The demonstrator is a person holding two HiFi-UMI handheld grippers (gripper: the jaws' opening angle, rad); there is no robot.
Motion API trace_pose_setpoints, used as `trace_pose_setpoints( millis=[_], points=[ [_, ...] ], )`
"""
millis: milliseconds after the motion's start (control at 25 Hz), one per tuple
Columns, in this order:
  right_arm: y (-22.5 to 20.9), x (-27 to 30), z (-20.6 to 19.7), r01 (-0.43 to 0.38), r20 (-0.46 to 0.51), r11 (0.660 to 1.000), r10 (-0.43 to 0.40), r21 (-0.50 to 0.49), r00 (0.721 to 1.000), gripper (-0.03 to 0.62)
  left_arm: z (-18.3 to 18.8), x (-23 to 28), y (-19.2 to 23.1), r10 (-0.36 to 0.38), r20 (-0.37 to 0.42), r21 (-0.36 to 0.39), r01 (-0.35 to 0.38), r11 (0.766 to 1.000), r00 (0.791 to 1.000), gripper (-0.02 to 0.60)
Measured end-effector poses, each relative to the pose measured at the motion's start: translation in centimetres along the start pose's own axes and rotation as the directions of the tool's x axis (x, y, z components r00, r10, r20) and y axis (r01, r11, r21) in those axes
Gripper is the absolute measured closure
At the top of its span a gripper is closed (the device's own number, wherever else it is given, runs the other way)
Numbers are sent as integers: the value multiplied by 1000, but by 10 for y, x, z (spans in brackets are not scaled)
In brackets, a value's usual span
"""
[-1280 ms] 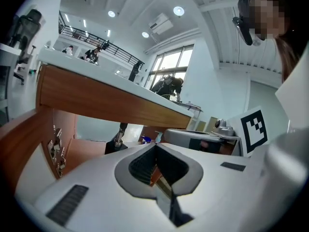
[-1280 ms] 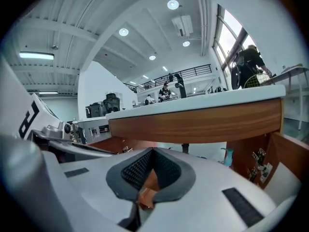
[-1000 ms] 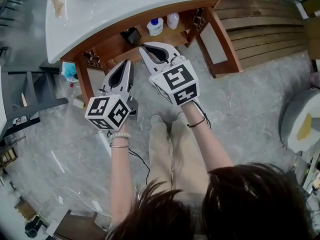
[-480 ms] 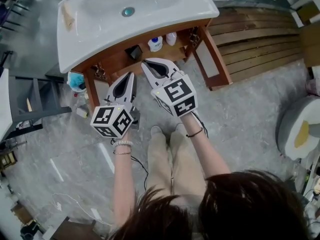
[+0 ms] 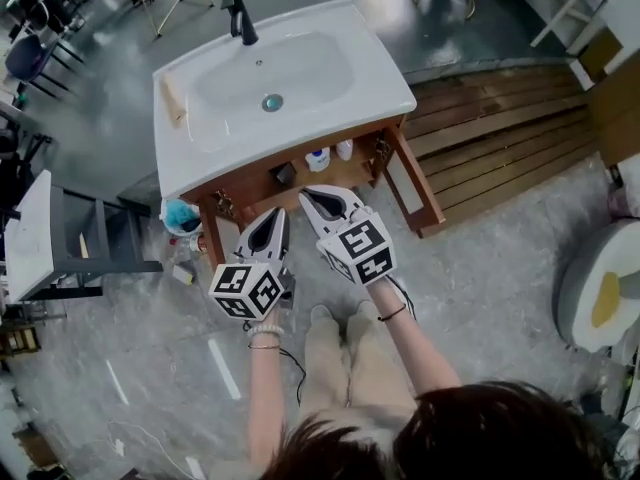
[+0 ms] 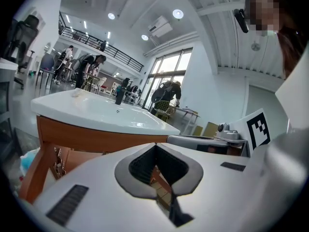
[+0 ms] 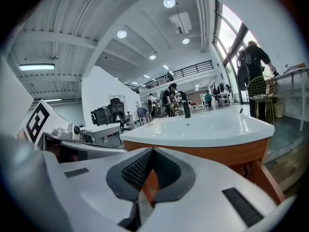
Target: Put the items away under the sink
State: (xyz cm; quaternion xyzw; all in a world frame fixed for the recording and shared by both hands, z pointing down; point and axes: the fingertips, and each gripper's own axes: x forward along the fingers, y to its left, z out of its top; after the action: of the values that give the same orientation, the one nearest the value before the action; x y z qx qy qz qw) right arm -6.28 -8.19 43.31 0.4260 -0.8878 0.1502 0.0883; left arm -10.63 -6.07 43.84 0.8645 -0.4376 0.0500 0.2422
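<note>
Both pairs of fingers are closed tip to tip, holding nothing. The left gripper (image 5: 277, 220) and right gripper (image 5: 312, 196) point at 12 o'clock toward the shelf (image 5: 258, 184) under the sink (image 5: 385, 86). A blue-capped bottle (image 5: 318, 158), a white bottle (image 5: 344, 149) and a dark box (image 5: 283, 173) already stand there, nearest the right gripper. A blue bundle (image 5: 181, 215) lies on the floor at the left gripper's 10 o'clock, so that hand is probably better placed to fetch it.

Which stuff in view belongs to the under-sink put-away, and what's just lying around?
Job: under-sink shelf, blue-capped bottle, white bottle, dark box, left hand-held gripper, right hand-held gripper.
Lying about: teal bag, tan block on sink rim, wooden decking.
</note>
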Motion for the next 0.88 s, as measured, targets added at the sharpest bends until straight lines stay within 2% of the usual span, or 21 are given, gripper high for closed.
trace_pose_setpoints(
  millis=[360,880],
  points=[
    [19,-30,45,-62,26,997,64,-48,998,577,44,-20,-31,-18,35,32,17,999,999,578],
    [35,-55,94,-145,66,987,150,-72,986,577,89,-52,-52,22,119,33,-27,999,993,578]
  ],
)
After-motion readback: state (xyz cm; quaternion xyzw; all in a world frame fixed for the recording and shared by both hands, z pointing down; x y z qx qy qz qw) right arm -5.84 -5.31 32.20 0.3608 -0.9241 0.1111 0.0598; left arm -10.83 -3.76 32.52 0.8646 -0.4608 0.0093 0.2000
